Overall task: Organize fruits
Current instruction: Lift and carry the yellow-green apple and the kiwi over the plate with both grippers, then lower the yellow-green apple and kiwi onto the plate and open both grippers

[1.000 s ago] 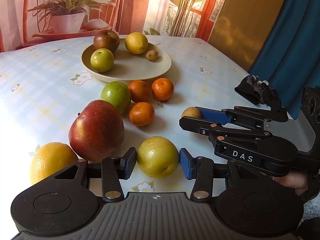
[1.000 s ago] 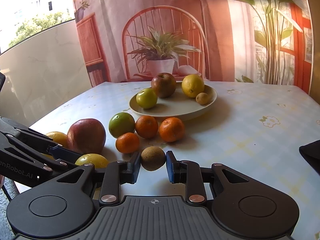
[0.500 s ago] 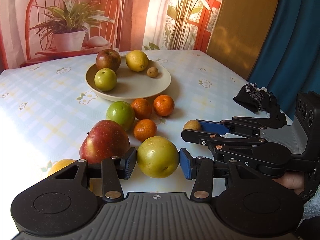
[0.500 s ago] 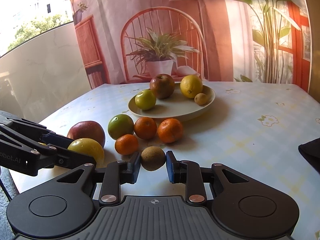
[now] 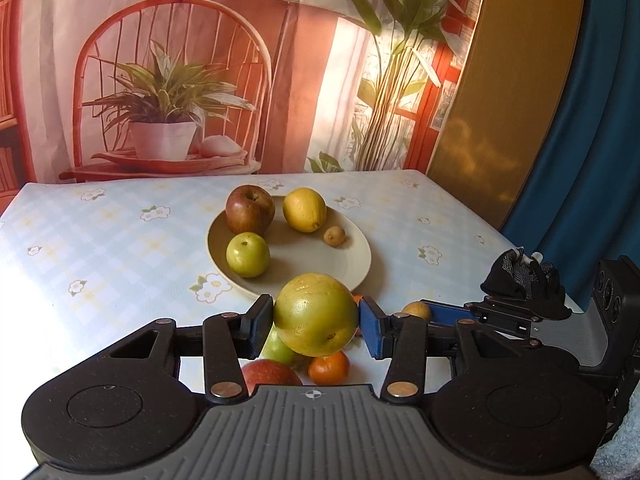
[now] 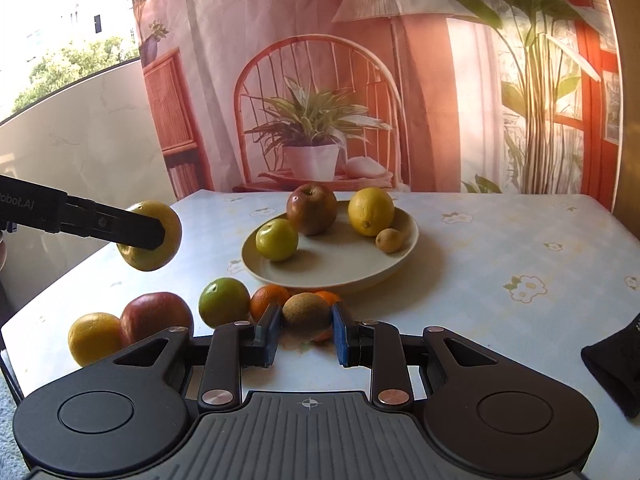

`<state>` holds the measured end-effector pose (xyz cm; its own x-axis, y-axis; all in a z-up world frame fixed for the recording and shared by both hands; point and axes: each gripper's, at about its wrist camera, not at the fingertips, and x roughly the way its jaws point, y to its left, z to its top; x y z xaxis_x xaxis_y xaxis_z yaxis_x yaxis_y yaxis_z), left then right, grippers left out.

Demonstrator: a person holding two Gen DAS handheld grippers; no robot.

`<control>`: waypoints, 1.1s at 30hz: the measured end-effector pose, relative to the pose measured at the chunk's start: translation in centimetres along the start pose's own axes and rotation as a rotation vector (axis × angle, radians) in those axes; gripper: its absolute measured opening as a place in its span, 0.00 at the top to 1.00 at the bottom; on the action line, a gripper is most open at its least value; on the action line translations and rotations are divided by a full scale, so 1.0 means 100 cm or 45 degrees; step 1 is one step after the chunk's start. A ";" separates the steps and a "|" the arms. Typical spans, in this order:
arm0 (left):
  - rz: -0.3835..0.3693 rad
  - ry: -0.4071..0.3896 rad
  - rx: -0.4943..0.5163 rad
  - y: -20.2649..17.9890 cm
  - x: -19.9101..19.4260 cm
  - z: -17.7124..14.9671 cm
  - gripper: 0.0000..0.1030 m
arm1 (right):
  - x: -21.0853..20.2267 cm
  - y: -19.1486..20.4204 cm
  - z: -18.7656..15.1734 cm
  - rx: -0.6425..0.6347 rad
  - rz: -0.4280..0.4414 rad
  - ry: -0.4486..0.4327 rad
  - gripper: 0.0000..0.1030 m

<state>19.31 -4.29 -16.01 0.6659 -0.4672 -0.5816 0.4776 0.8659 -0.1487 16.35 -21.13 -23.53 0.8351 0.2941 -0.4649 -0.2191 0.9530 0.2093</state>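
A yellow-green fruit [image 5: 316, 314] hangs clear above the counter [image 5: 120, 240], clamped in the jaws of the left gripper [image 5: 316, 318], short of the plate [image 5: 320, 264]. A small brown fruit [image 6: 306, 311] is pinched in the jaws of the right gripper [image 6: 306, 334], low over the counter's near edge. The plate, mid-counter, holds a red apple [image 5: 250, 209], a lemon [image 5: 304, 210] and a green apple [image 5: 248, 255].

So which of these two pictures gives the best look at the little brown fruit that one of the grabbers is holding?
The right wrist view: the brown fruit sits centred between the right gripper pads, its whole front visible. In the left wrist view only its top peeks out behind the left gripper, which holds a yellow-green fruit.
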 end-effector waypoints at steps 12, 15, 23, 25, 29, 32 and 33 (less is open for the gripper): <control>0.011 0.128 0.023 0.018 0.080 0.037 0.52 | 0.062 -0.033 0.056 -0.075 -0.042 0.010 0.76; 0.014 0.180 0.004 0.025 0.100 0.037 0.52 | 0.084 -0.042 0.061 -0.097 -0.062 0.055 0.76; 0.024 0.262 0.015 0.035 0.132 0.036 0.52 | 0.132 -0.053 0.058 -0.119 -0.084 0.191 0.76; 0.035 0.272 0.046 0.033 0.135 0.035 0.52 | 0.138 -0.053 0.059 -0.126 -0.094 0.206 0.76; 0.063 0.270 0.128 0.027 0.137 0.036 0.52 | 0.149 -0.057 0.062 -0.130 -0.120 0.216 0.76; 0.083 0.273 0.154 0.028 0.137 0.037 0.52 | 0.154 -0.058 0.064 -0.139 -0.138 0.217 0.76; 0.088 0.277 0.152 0.030 0.136 0.038 0.52 | 0.156 -0.058 0.064 -0.143 -0.145 0.217 0.76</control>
<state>31.96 -8.77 -21.37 0.5665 -0.3470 -0.7474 0.5081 0.8612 -0.0148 33.83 -22.56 -26.48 0.7625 0.1830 -0.6206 -0.1908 0.9801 0.0546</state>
